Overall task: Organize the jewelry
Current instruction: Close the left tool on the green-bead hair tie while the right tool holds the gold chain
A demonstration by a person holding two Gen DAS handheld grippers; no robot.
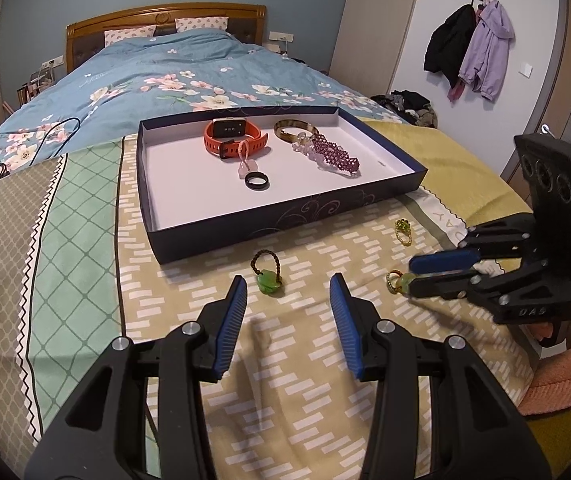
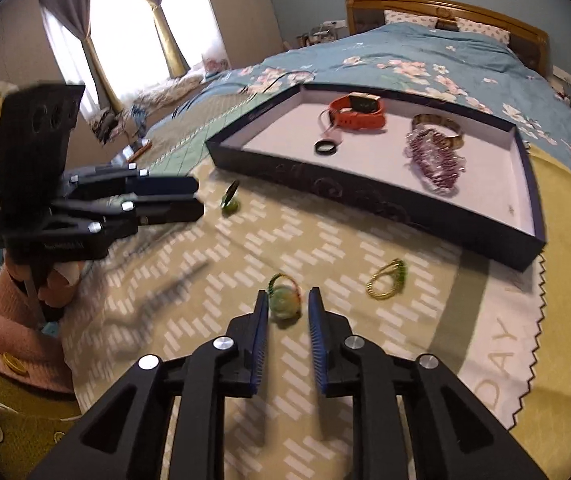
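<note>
A dark blue tray (image 1: 245, 236) (image 2: 365, 196) on the bed holds an orange watch (image 1: 231, 136), a bangle (image 1: 291, 128), a purple beaded bracelet (image 1: 335, 154) and a black ring (image 1: 256, 181). On the patterned blanket lie a green pendant on a brown cord (image 1: 268, 278) (image 2: 230, 203) and a gold ring with green stones (image 1: 403, 232) (image 2: 387, 282). My left gripper (image 1: 288, 284) (image 2: 199, 198) stands open just short of the pendant. A green-orange bead ring (image 2: 285, 300) (image 1: 396, 282) sits between the tips of my right gripper (image 2: 288, 299) (image 1: 410, 275); a gap shows beside the right pad, so it is open.
A blue floral duvet (image 1: 145, 76) covers the bed beyond the tray, up to a wooden headboard (image 1: 165, 16). A black cable (image 1: 45, 132) trails at the left. Coats (image 1: 469, 48) hang on the right wall. A hand in a pink sleeve (image 2: 13, 312) holds the left gripper.
</note>
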